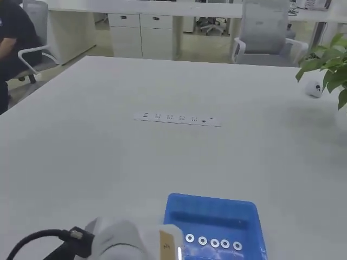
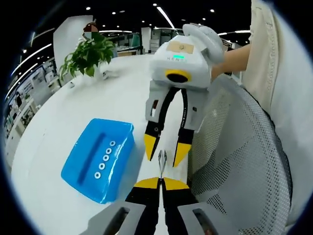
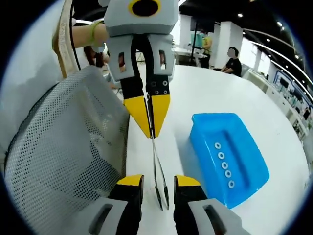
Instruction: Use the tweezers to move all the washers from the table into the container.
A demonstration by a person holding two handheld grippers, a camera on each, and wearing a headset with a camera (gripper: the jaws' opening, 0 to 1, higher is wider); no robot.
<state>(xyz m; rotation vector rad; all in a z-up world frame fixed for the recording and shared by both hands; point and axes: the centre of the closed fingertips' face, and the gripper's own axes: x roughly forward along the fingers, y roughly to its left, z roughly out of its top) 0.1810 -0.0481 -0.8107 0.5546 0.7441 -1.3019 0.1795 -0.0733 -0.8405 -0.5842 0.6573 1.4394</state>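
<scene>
On the table (image 1: 108,162) stands the blue tray (image 2: 78,169). My left claw (image 3: 150,134) is clenched on the tweezers (image 3: 156,161), my right claw (image 2: 165,152) released around them. Five washers (image 2: 105,158) lie in the tray. If left opens before right closes, the tweezers may fall.

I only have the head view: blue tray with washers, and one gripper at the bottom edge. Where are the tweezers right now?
Observer: The left gripper is shut on one end of the tweezers.
Operator: And the right gripper?
Observer: The right gripper is open, with its jaws on either side of the tweezers' other end.
Operator: What's next to them?
Observer: A white mesh chair back is on one side and the blue tray on the other. The tweezers are not over the tray.
</scene>
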